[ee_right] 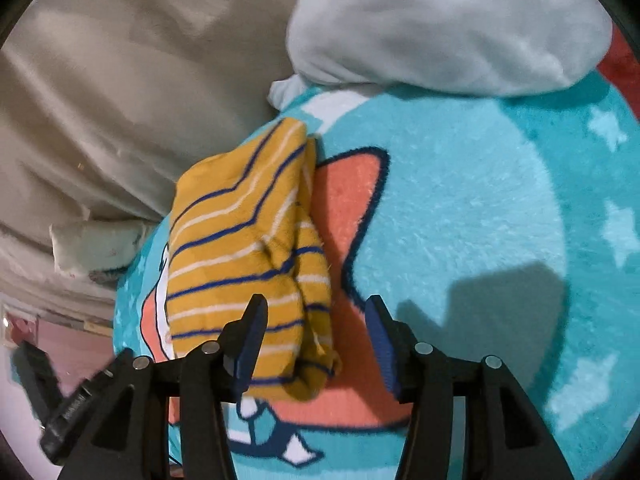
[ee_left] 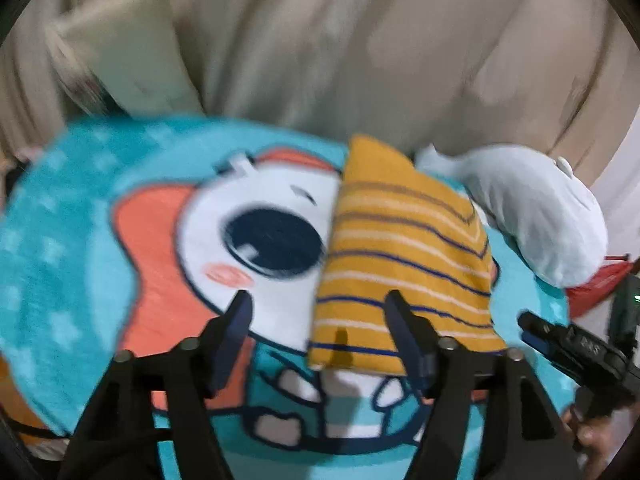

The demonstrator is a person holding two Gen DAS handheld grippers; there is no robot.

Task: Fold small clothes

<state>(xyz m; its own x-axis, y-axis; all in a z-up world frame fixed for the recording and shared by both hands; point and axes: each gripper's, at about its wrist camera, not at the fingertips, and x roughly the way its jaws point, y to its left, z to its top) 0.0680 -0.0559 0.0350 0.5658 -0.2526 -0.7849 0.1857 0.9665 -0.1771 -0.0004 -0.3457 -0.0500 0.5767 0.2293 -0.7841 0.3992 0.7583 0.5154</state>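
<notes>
A small mustard-yellow garment with white and blue stripes [ee_left: 404, 256] lies folded on a round teal cartoon rug [ee_left: 64, 240]. My left gripper [ee_left: 318, 300] is open and empty just above the garment's near left corner. In the right wrist view the garment [ee_right: 244, 256] lies folded into a narrow stack on the rug [ee_right: 460, 208]. My right gripper [ee_right: 316, 306] is open and empty, its left finger over the garment's near edge. The right gripper also shows at the right of the left wrist view [ee_left: 532, 326].
A pale blue-white bundle of cloth [ee_left: 532, 208] lies on the rug's far right edge, also at the top of the right wrist view [ee_right: 448, 24]. Beige sheets [ee_left: 360, 40] lie beyond the rug. A cream pillow [ee_left: 120, 48] sits far left. Something red [ee_left: 600, 284] lies at the right.
</notes>
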